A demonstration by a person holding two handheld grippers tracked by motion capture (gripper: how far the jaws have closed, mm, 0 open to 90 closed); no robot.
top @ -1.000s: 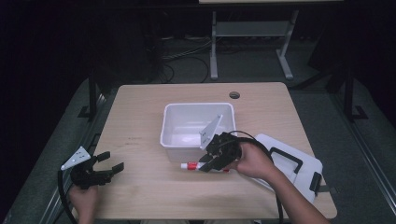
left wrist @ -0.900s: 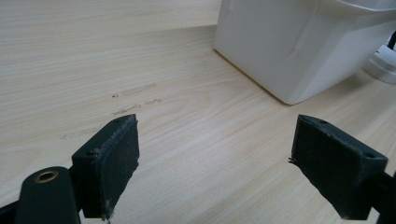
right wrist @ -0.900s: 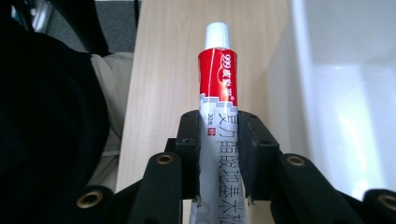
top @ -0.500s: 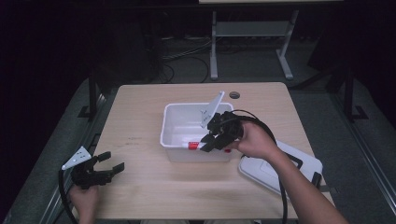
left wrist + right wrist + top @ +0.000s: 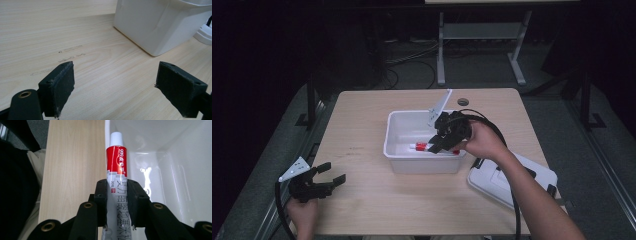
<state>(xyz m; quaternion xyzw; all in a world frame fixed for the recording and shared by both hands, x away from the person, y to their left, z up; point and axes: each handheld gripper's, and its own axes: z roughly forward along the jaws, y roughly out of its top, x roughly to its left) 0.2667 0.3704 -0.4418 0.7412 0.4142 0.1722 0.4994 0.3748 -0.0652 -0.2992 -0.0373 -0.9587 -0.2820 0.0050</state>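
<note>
We see the right gripper (image 5: 117, 195) squeezing a smooth, round tube (image 5: 116, 167) (red band, white cap) between its black jaws, held over the shiny white plastic bin (image 5: 424, 161). Nearer us, the left gripper (image 5: 318, 181) rests wide open, holding nothing, on the pale wooden table (image 5: 362, 125).

Gaping tool (image 5: 115, 92) near white bin (image 5: 160, 25)

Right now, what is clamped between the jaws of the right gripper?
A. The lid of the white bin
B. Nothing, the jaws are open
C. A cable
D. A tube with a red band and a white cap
D: in the right gripper view the right gripper has its jaws pressed on both sides of the tube, held over the white bin.
</note>
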